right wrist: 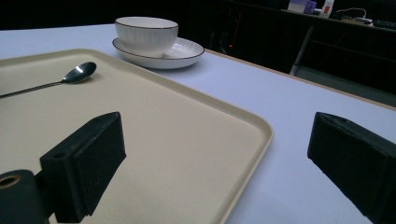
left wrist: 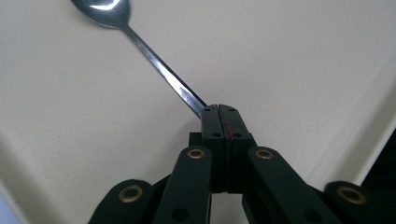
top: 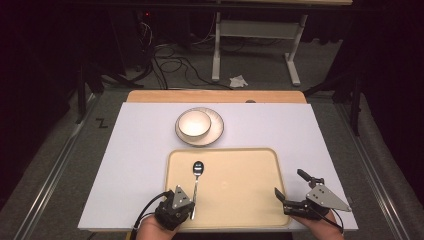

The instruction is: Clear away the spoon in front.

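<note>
While left gripper (left wrist: pixel 218 122) clamps one spoon (top: pixel 196 181) at frame bottom, right gripper (top: pixel 293 189) gapes empty beside one tray (top: pixel 240 200); one bowl (top: pixel 194 123), one saucer (top: pixel 216 125) centre.

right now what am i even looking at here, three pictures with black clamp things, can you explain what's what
There is no robot arm here: a person holds a hand-held gripper in each hand at a table. The high view looks down from above the person's side. The other two pictures come from small cameras riding on each gripper, looking along its black fingers.

On the white table top lies a beige tray. Beyond it a white bowl sits on a plate.

The left gripper is shut on the handle end of a metal spoon, which lies on the tray; its camera shows that grip up close. The right gripper is open and holds nothing, straddling the tray's right edge.
</note>
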### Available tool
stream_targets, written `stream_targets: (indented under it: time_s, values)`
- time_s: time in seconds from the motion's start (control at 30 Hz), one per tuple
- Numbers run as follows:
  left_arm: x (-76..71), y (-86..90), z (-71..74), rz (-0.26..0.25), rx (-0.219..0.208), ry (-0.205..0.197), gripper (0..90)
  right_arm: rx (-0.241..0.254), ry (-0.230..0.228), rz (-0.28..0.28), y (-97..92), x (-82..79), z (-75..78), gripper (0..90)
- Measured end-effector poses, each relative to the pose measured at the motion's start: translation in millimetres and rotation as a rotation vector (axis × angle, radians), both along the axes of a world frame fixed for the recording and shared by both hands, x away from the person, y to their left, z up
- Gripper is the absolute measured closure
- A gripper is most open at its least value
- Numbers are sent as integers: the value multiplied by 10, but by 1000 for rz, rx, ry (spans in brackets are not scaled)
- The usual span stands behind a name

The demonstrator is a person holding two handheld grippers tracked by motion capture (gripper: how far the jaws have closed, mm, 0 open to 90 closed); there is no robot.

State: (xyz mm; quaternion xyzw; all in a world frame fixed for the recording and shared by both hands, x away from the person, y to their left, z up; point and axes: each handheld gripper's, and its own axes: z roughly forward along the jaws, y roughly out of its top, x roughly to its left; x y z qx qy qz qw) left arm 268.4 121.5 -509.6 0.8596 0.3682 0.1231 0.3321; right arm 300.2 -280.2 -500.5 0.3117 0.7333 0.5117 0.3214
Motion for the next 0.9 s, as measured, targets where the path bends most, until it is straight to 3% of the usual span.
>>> stream_targets:
  time_s: [0.37, 0.53, 0.73, 0.77, 0.9]
  values:
    - [-9, -58, -4, -21, -11, -2, 900, -10, -4, 6, 20, 2, -7, 50]
    - [21, -10, 3, -1, -24, -9, 871, 3, 1, 2, 11, -3, -4, 49]
    - [119, 259, 92, 67, -98, -87, 708, 1, 0, 2, 9, 0, -3, 49]
    - [135, 304, 103, 73, -111, -102, 648, -1, 2, 0, 9, -1, -4, 49]
    - [232, 572, 165, 122, -112, -170, 523, 2, -6, 1, 5, -5, 3, 49]
